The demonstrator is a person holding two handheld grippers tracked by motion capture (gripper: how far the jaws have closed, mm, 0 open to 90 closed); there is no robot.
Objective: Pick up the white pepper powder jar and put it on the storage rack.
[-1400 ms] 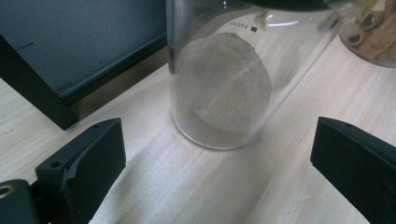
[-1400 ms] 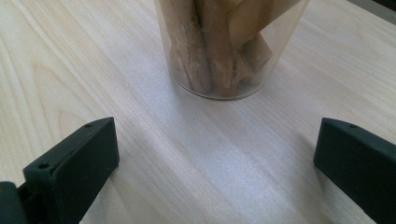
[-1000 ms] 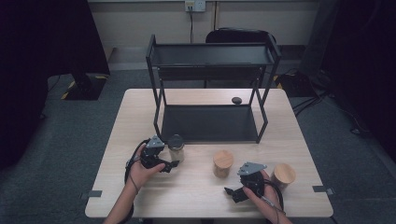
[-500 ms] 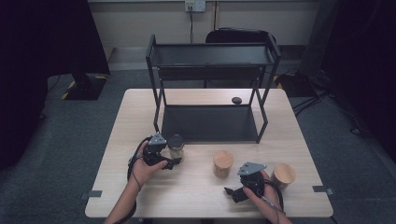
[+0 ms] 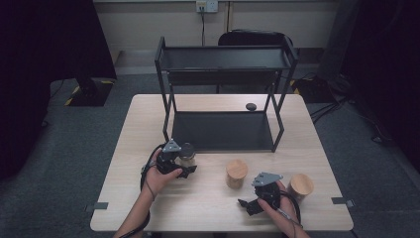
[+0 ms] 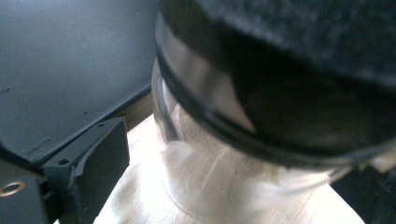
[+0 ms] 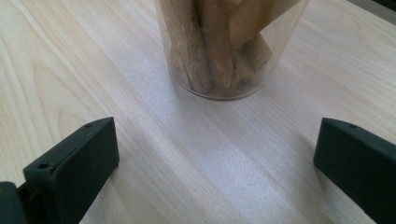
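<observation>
My left gripper (image 5: 182, 161) sits at the front left corner of the black rack (image 5: 225, 84), right against a clear glass jar (image 5: 187, 153) with a dark lid that stands on the table (image 5: 148, 124) just in front of the rack's lower shelf; in the left gripper view the jar (image 6: 243, 158) is between my jaws, blurred and very close, tilted across the frame, with one black jaw visible at its side and a gap of pale wood between that jaw and the glass; the jaws have just been closing in on the jar, but I can't see the pads pressing on it, so I take them as spread around it. My right gripper (image 5: 250, 201) rests on the table well in front of the rack's right half, jaws wide apart with bare wood between them. In the right gripper view a clear jar of brown sticks (image 7: 229, 46) stands just ahead of those jaws, untouched. From above, this wooden-lidded jar (image 5: 236, 172) stands in front of the rack's middle, and a second wooden-lidded jar (image 5: 300, 186) stands off to its right, beside my right hand (image 5: 277, 203)
</observation>
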